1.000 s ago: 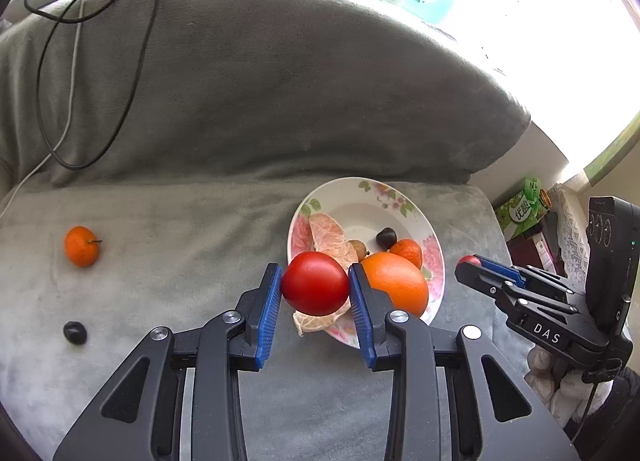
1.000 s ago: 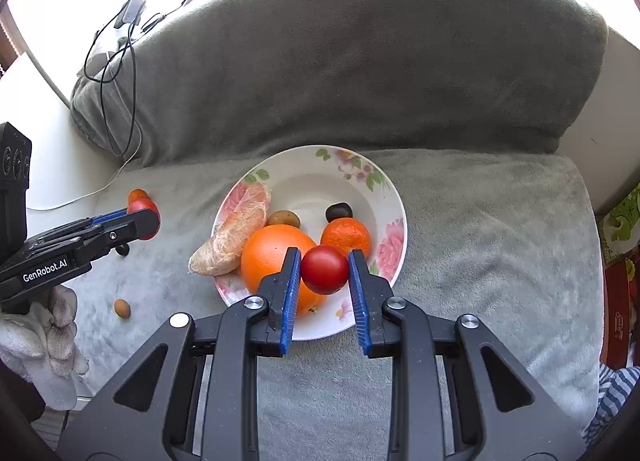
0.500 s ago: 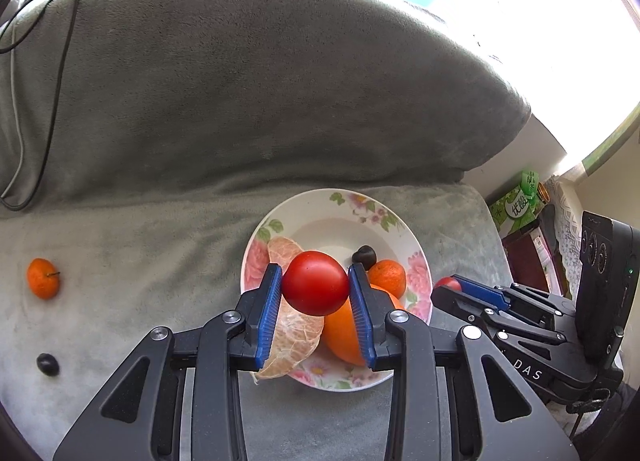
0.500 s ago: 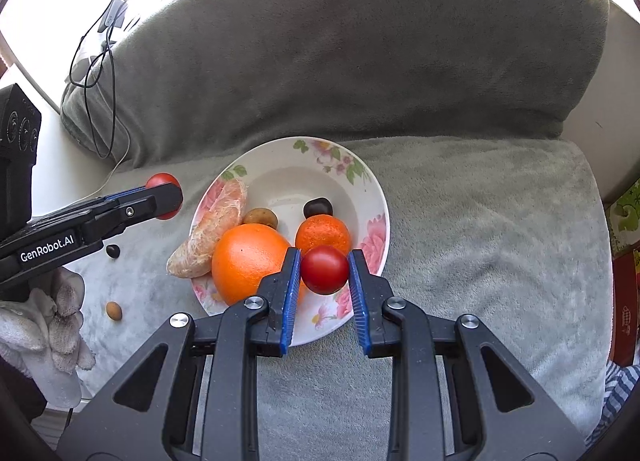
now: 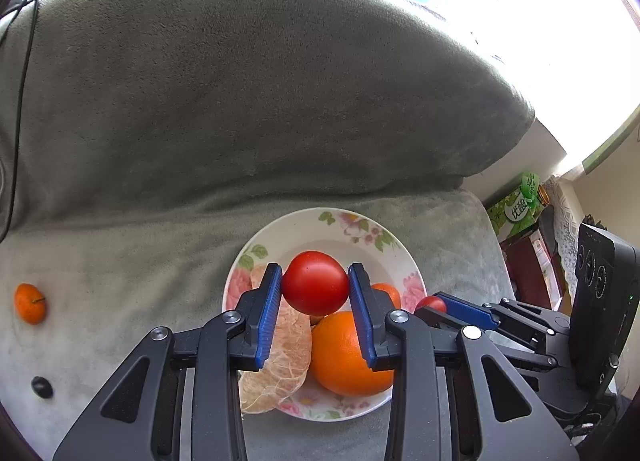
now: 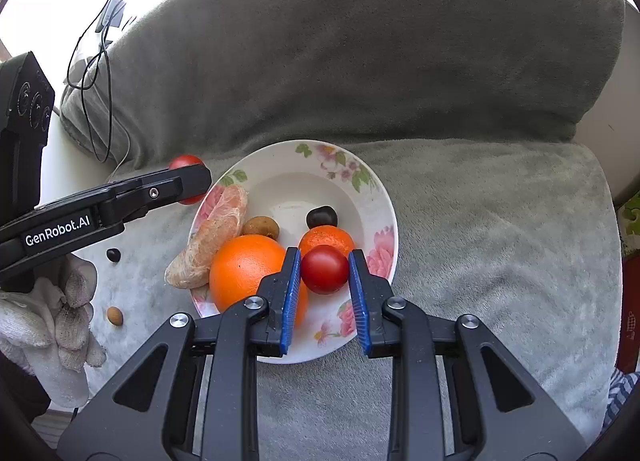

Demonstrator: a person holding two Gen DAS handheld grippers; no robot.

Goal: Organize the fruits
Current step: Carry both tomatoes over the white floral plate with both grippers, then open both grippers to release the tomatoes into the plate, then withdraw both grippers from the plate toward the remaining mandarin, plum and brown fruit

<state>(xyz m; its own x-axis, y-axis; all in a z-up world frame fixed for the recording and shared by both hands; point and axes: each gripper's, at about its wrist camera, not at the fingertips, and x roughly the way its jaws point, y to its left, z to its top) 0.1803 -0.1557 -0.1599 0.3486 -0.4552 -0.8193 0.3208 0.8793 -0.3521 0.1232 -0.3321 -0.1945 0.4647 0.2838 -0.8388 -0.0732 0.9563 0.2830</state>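
Note:
My left gripper (image 5: pixel 315 273) is shut on a large red tomato (image 5: pixel 315 285) and hangs over the flowered plate (image 5: pixel 340 217) on the grey sofa seat. The plate holds a big orange (image 5: pixel 348 357), a peeled citrus segment (image 5: pixel 280 365), a mandarin (image 6: pixel 326 239), a dark round fruit (image 6: pixel 322 217) and a small brown fruit (image 6: pixel 261 227). My right gripper (image 6: pixel 324 257) is shut on a small red tomato (image 6: pixel 325 273) above the plate's (image 6: pixel 360 177) near right part, beside the big orange (image 6: pixel 248 269). The left gripper (image 6: pixel 188 181) shows at the plate's left rim.
A loose mandarin (image 5: pixel 30 303) and a dark fruit (image 5: pixel 42 387) lie on the seat to the left, with a brown nut (image 6: pixel 115 316) nearby. The sofa back (image 5: pixel 260 101) rises behind the plate. A gloved hand (image 6: pixel 60 321) holds the left gripper. Boxes (image 5: pixel 516 209) stand off the seat's right end.
My left gripper has carried the large tomato rightwards, from the plate's near left edge to over its middle. The right gripper has edged slightly over the plate, its grip unchanged.

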